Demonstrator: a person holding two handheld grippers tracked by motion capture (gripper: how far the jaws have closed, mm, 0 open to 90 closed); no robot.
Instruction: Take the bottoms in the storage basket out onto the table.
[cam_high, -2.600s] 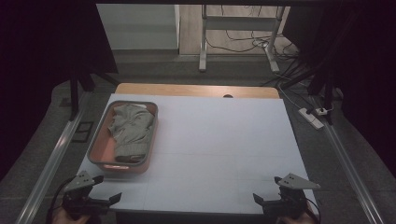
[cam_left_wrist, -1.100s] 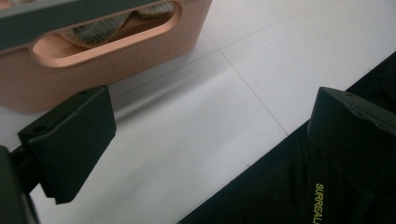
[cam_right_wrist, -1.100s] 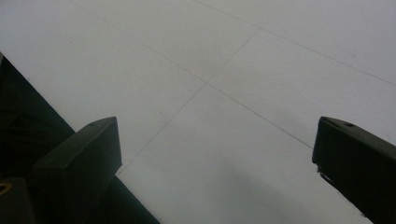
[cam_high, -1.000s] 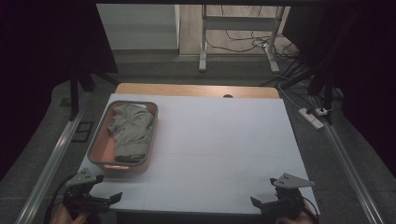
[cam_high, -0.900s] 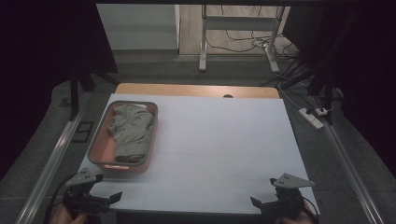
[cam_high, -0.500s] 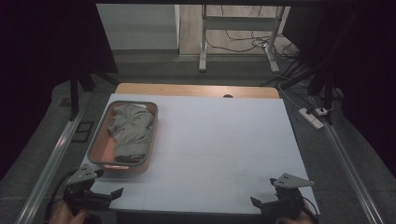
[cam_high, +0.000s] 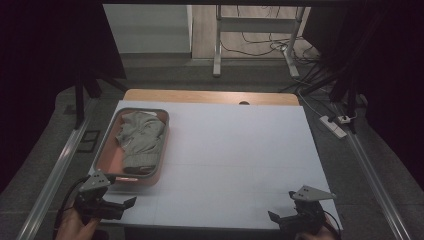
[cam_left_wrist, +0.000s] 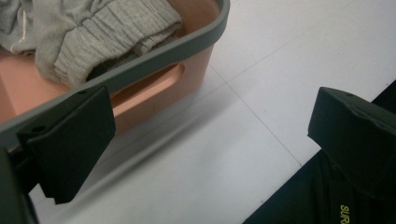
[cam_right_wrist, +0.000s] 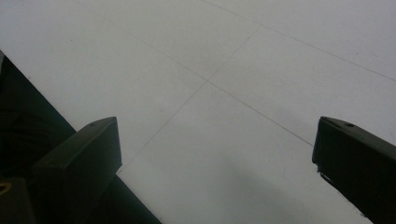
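Both grippers, left (cam_high: 131, 201) and right (cam_high: 271, 216), stood wide open; I judged the left could snag the basket rim (cam_left_wrist: 196, 39) short of the grey garment (cam_left_wrist: 88, 32).

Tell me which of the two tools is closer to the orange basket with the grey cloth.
The left tool. It sits open just below the basket's near end, while the right tool waits at the opposite table corner.

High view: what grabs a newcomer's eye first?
The orange basket with a grey rim, at the left of the white table, holding crumpled grey clothes. Next, the two open grippers at the near edge: the left gripper just short of the basket, the right gripper over bare table.
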